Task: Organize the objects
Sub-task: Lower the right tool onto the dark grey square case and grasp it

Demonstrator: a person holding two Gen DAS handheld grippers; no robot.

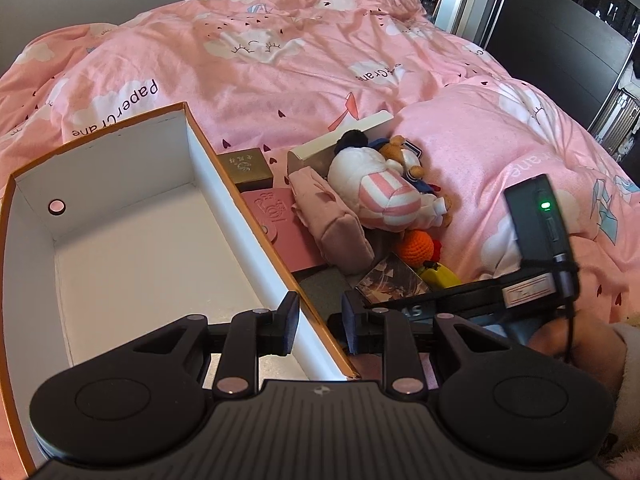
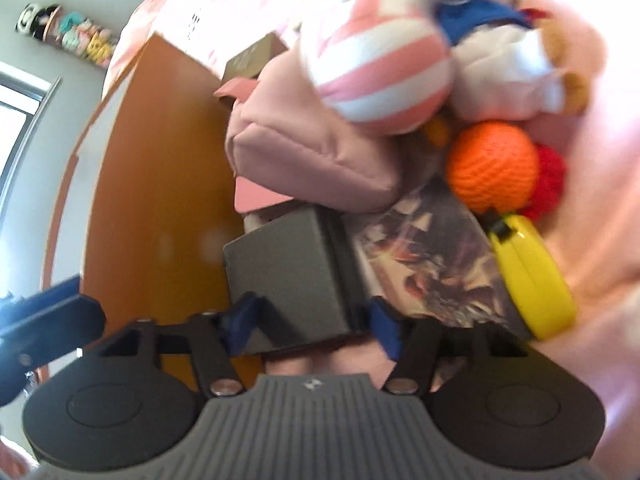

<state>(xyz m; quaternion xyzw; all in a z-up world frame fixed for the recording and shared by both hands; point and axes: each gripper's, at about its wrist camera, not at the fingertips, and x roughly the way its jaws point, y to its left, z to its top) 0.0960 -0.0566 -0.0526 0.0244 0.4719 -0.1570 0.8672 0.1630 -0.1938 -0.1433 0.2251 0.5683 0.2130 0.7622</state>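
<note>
**Two claws, one box wall and one grey box**

You are working on a bed with a pink quilt printed with white clouds. A big open cardboard box, white inside with orange edges, lies on the left. Just beside its right wall sits a heap of things: a small gold-brown box, a flat pink card case, a soft pink fabric pouch, a plush doll in pink and white stripes, a brown bear toy in blue clothes, an orange knitted ball touching a red knitted ball, a yellow plastic clip and a printed picture card box. The pouch and striped doll are piled close behind the spot where you are reaching, so the space is tight.

Your left claw is spread open. The big box's right wall runs between its two fingers: one finger is inside the box, the other outside. I cannot tell if the pads touch the wall.

Your right claw has its blue pads on both sides of a dark grey square box, pinching its near end. That grey box lies right next to the big box's orange outer wall, with the picture card box touching its right side and the pink pouch resting over its far edge. It looks plain, matte and smooth. The right view is blurry.
</note>
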